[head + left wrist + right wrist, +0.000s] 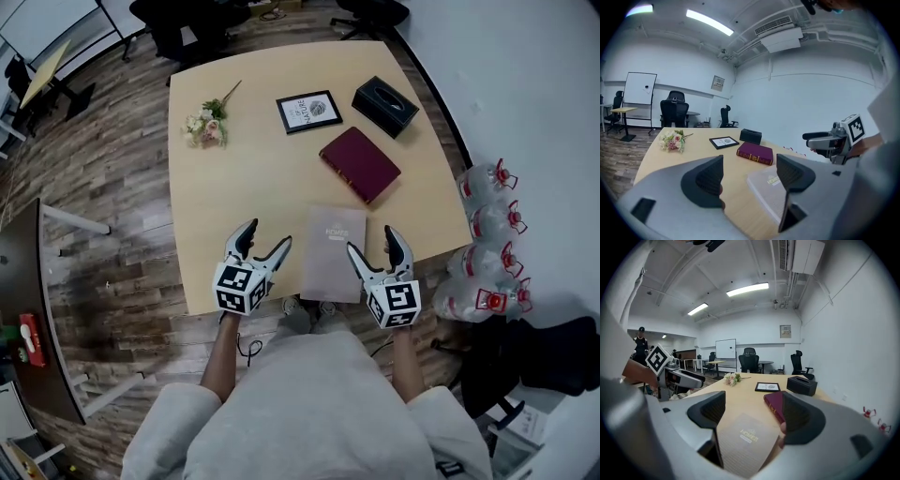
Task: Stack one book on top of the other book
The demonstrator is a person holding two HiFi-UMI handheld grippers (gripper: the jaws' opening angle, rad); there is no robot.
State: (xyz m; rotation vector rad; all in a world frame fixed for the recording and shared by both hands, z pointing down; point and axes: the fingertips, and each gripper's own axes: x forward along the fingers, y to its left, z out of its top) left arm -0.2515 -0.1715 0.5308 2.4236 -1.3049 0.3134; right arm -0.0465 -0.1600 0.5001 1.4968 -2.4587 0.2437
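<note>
A grey book [333, 251] lies at the table's near edge and juts a little past it. Behind it and slightly to the right lies a maroon book [359, 163], apart from it. My left gripper [265, 240] hovers just left of the grey book, jaws open and empty. On the book's right side my right gripper [373, 244] is open too, with nothing held. The left gripper view shows the grey book [764, 185] low between the jaws and the maroon book [755, 153] farther off. Ahead of my right gripper [752, 416] are the grey book [745, 441] and the maroon book [774, 405].
At the back of the wooden table [244, 178] are a black tissue box [385, 105], a framed picture [308, 112] and a flower bunch [207, 124]. Several large water bottles [487, 244] stand on the floor to the right. Office chairs stand beyond the table.
</note>
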